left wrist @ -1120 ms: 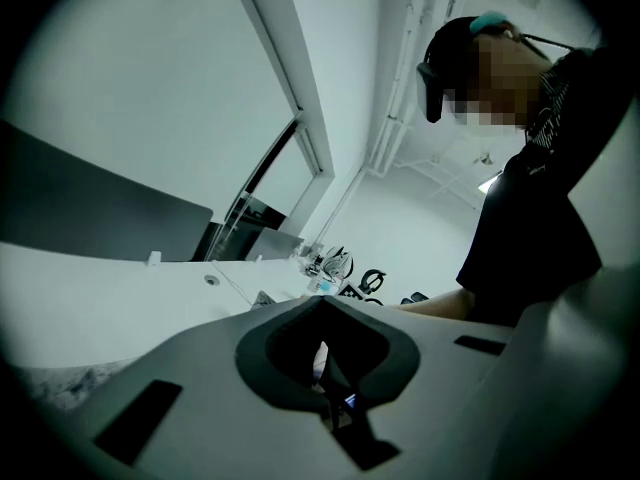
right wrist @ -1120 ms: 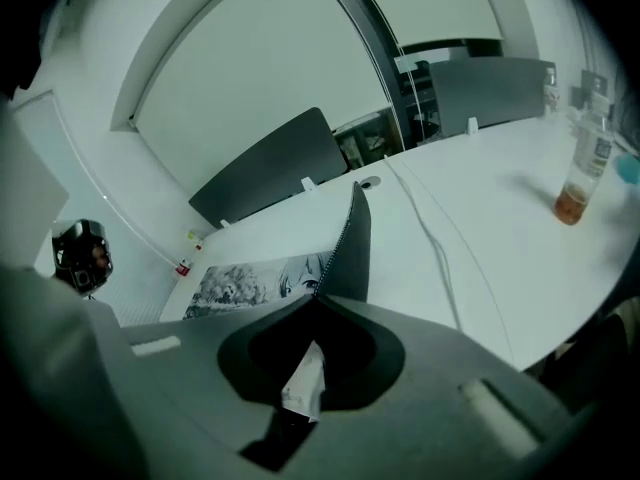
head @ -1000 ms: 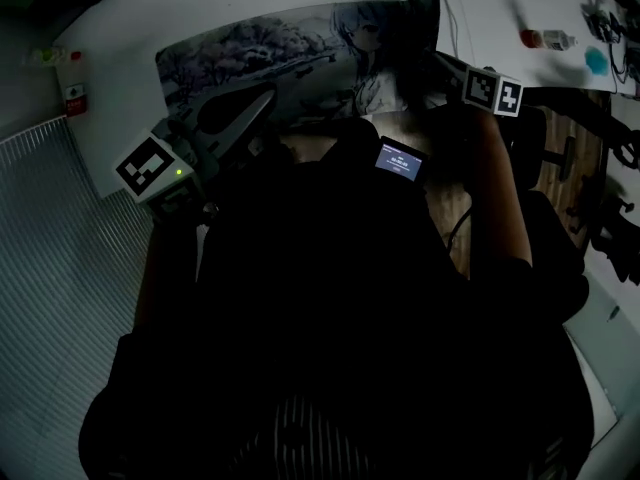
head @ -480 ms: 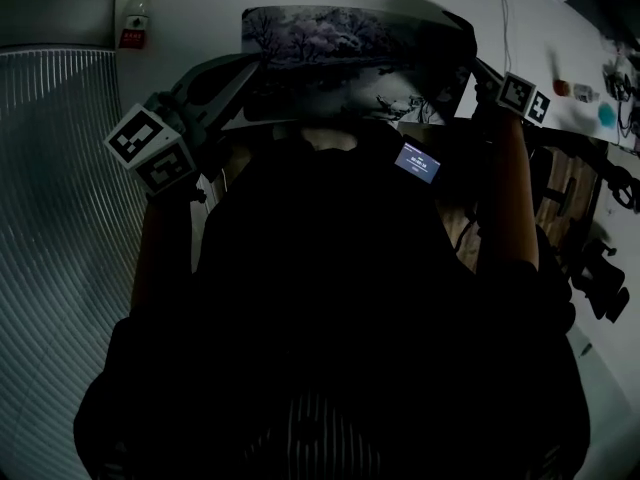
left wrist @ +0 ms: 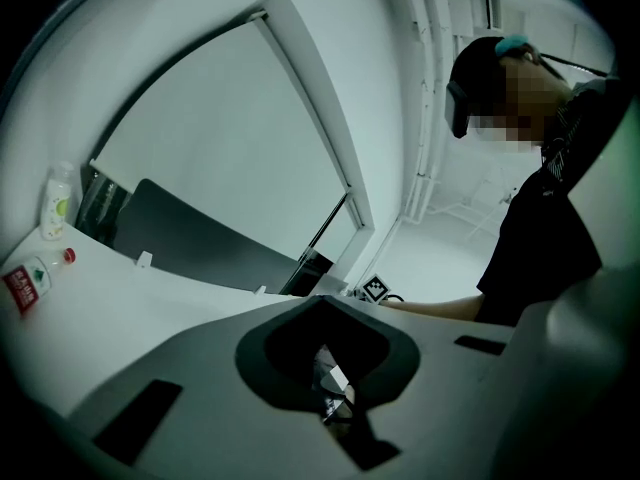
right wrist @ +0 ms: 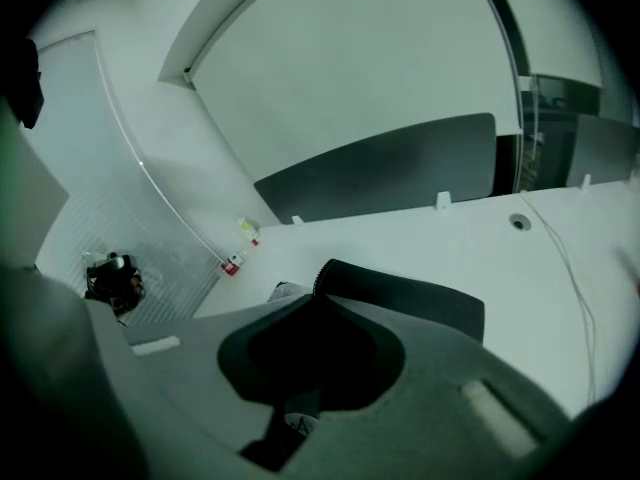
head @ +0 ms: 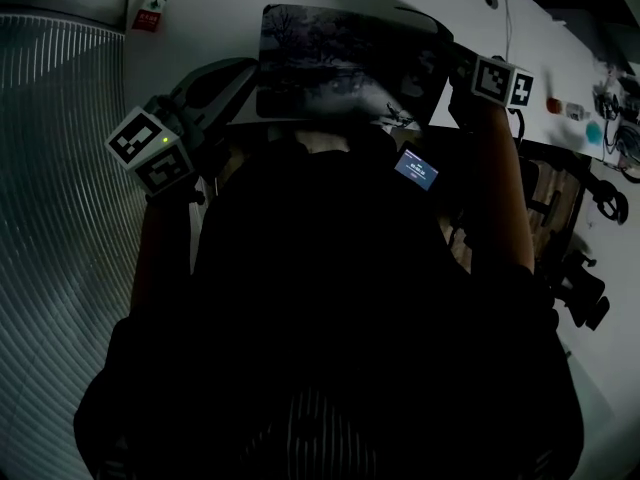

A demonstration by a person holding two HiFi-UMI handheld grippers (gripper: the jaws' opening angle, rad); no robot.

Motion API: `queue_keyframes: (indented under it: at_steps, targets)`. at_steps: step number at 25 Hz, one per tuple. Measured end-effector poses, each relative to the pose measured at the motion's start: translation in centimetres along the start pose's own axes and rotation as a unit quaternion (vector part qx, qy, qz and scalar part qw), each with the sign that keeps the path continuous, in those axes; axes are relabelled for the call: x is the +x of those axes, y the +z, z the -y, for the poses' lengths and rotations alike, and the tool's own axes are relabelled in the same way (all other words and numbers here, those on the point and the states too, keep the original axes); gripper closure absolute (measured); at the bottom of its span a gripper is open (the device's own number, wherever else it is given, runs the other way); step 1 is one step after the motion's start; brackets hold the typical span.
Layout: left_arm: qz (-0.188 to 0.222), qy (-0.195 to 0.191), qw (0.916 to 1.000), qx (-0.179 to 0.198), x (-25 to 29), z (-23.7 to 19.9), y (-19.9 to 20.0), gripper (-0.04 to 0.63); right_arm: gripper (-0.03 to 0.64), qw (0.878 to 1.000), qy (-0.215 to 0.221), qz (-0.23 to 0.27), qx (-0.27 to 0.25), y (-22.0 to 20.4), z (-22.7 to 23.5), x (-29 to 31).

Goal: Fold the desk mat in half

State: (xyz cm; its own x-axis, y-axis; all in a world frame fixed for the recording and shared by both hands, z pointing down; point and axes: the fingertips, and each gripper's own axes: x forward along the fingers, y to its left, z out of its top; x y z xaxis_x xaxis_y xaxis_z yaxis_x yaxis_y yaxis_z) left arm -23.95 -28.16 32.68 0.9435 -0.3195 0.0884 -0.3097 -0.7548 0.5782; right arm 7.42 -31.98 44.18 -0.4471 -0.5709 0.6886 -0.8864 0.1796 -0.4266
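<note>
Desk mat [head: 340, 63] corners are pinched in both claws. The left gripper [left wrist: 333, 388] has its jaws together on a sliver of the printed near-left corner. The right gripper [right wrist: 298, 416] is clamped on the mat's right edge, whose black underside curls up just beyond it. Between them the mat lies across the white table [head: 220, 8], with a bottle [head: 150, 8] at the far left.

Matt desk mat [head: 340, 58], smooth table [head: 210, 28]
</note>
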Motion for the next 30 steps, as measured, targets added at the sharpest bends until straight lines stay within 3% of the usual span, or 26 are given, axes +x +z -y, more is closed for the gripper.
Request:
queue_keyframes:
  at_steps: [4,9,14,22,28,30]
  targets:
    - [0.014,0.012,0.9998,-0.006,-2.5,-1.6,-0.4,0.588,0.606,0.999,0.034,-0.023,-0.034,-0.1,-5.0,4.3]
    - [0.024,0.034,0.9991,-0.008,-5.4,-0.4,0.2,0.588,0.606,0.993,0.08,-0.066,-0.062,-2.0,-11.4,7.4]
    - [0.035,0.038,0.9985,-0.016,-5.7,-1.8,-0.1,0.588,0.606,0.985,0.108,-0.109,-0.084,-3.5,-13.9,12.2]
    - [0.047,0.057,0.997,-0.024,-8.2,-1.0,-1.2,0.588,0.604,0.968,0.169,-0.162,-0.088,-6.0,-20.6,16.5]
    - [0.06,0.089,0.9934,-0.039,-10.0,-1.9,-2.0,0.588,0.604,0.961,0.195,-0.189,-0.056,-7.5,-23.2,21.4]
    - [0.063,0.094,0.9927,-0.042,-10.2,-2.0,-2.0,0.588,0.604,0.959,0.201,-0.201,-0.024,-8.2,-23.2,22.6]
